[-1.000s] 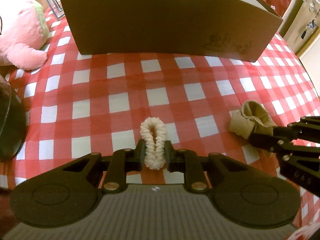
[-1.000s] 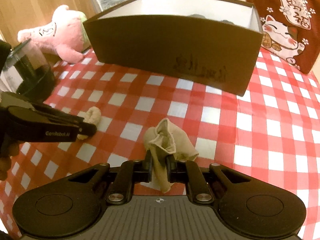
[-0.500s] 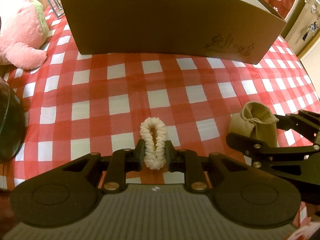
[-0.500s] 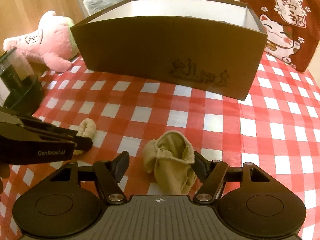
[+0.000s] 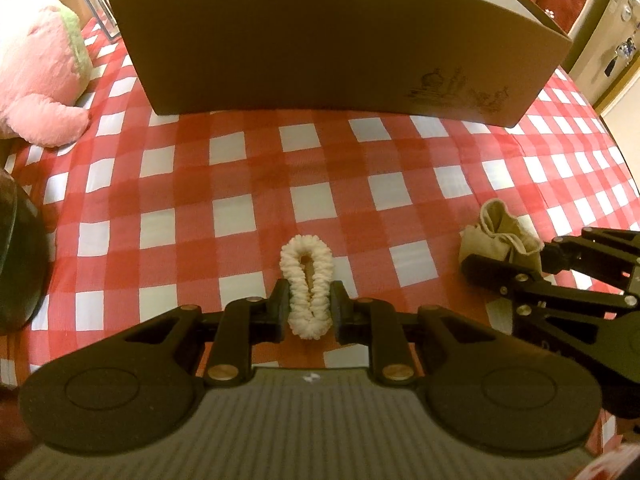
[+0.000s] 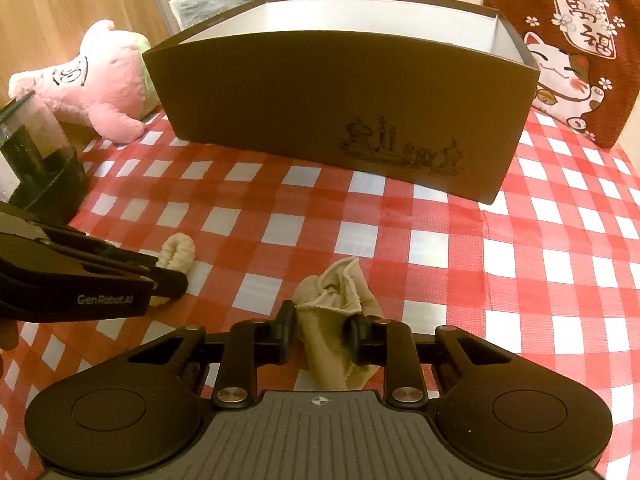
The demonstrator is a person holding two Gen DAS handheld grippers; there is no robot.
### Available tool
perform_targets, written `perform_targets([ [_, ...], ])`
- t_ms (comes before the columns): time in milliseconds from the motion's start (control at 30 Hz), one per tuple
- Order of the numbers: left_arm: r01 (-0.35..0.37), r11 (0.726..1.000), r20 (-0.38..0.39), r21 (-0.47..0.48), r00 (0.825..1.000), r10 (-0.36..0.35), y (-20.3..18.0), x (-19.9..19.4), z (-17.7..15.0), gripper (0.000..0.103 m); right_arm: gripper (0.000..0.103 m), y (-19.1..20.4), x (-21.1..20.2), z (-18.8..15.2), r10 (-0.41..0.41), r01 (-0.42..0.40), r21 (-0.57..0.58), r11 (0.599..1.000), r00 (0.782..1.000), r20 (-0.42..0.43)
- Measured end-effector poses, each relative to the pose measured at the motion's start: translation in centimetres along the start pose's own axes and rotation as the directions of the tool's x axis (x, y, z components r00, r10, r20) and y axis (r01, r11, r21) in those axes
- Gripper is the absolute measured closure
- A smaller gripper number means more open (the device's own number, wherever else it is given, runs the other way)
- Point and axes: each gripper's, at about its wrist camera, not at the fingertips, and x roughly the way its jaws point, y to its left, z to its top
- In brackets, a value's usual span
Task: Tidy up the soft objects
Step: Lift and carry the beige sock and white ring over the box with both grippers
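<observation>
A white fluffy scrunchie (image 5: pixel 325 264) lies on the red-and-white checked tablecloth (image 5: pixel 224 216), and my left gripper (image 5: pixel 308 312) is shut on its near end. From the right wrist view the same scrunchie (image 6: pixel 180 252) pokes out past the left gripper (image 6: pixel 168 276). A crumpled beige sock (image 6: pixel 336 288) sits between the fingers of my right gripper (image 6: pixel 320 330). The right jaws are closing, and both pads press its sides. In the left wrist view the sock (image 5: pixel 496 228) and right gripper (image 5: pixel 516 258) are at the right edge.
A large open brown box (image 6: pixel 320 112) stands across the table behind both items. A pink plush toy (image 6: pixel 96 80) lies at the back left, with a dark clear-walled container (image 6: pixel 40 164) near it. A red lucky-cat cloth (image 6: pixel 568 56) hangs at the back right.
The right gripper's jaws spread wide around the sock, then came back in onto it, gripping a thicker bunch than before. The left gripper and scrunchie have stayed put.
</observation>
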Motion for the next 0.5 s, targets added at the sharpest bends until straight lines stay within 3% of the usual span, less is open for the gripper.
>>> perform_targets([
  [500,0.008,1.0,0.033,0.018,0.999,-0.008,0.0,-1.6,0.1,0.085,0.08,-0.4,-1.6,0.4,0.047,-0.047,0.015,0.999,0.999,0.018],
])
